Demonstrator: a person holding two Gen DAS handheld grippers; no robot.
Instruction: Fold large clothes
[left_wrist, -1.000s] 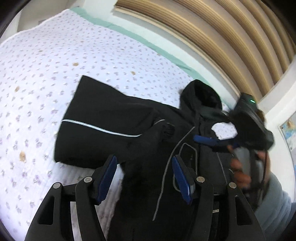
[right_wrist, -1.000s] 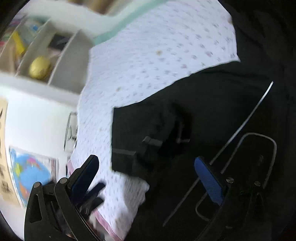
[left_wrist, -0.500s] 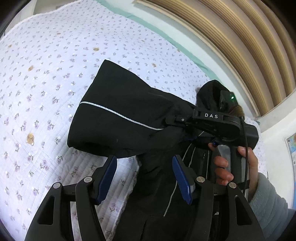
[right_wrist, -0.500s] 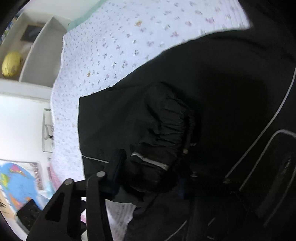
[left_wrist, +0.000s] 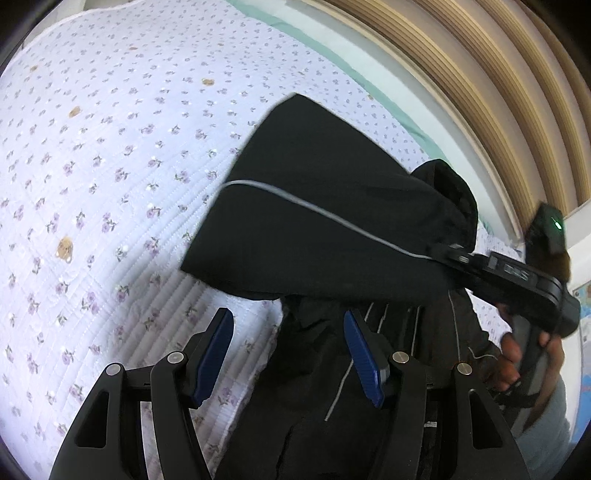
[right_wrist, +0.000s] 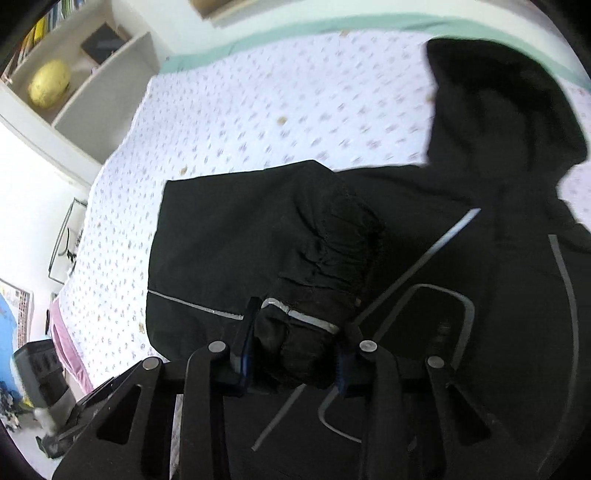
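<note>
Nearest you, at 6 o'clock in the right wrist view, your right gripper (right_wrist: 293, 354) is clenched on the cuff (right_wrist: 295, 332) of the jacket (right_wrist: 461, 295), the gathered black cloth bunched between both blue pads. Your left gripper (left_wrist: 288, 343) is released, jaws wide, holding nothing; it hangs over the jacket's near edge where black cloth meets the quilt (left_wrist: 110, 166).

The jacket lies on the quilt, body toward 5 o'clock in the left view. Its sleeve (left_wrist: 332, 229) is raised and stretched toward 10 o'clock, with a thin pale stripe along it. The hood (right_wrist: 498, 110) lies farthest off, at 1 o'clock in the right view.

To fold the sleeve well, I would carry the cuff across the body in one low arc, keeping the sleeve taut enough that it lands flat and does not roll over itself. Aim the cuff inside the body's outline, then let go only once it rests on the cloth. Your free left gripper could pin the shoulder so the body does not drag along.

Much is hard to read. Black on black hides the seams, so where sleeve ends and body begins is unclear. The jacket's hem is cut off below both views, and the other sleeve cannot be made out. The right view is blurred toward the far quilt, near the shelf (right_wrist: 74, 85) at 10 o'clock.
</note>
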